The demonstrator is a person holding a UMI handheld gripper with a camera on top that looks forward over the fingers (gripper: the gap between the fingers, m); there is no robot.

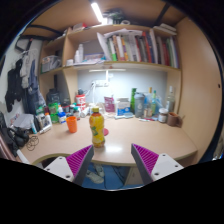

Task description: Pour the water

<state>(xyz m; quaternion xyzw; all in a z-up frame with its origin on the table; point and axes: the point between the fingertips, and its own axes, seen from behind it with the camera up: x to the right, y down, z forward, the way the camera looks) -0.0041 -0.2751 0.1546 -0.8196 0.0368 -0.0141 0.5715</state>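
A yellow bottle with a red cap [97,127] stands upright on the wooden desk [125,138], a little ahead of my fingers and nearer the left one. An orange cup [72,123] stands to its left, slightly farther back. My gripper [113,165] is open, its two magenta pads [146,160] spread wide over the desk's front edge with nothing between them. The bottle is apart from both fingers.
Bottles and containers [145,103] line the back of the desk on the right, clutter and small items [55,108] on the left. A bookshelf with books [135,47] hangs above. Clothes [20,80] hang at the far left. Below the desk edge, blue floor shows.
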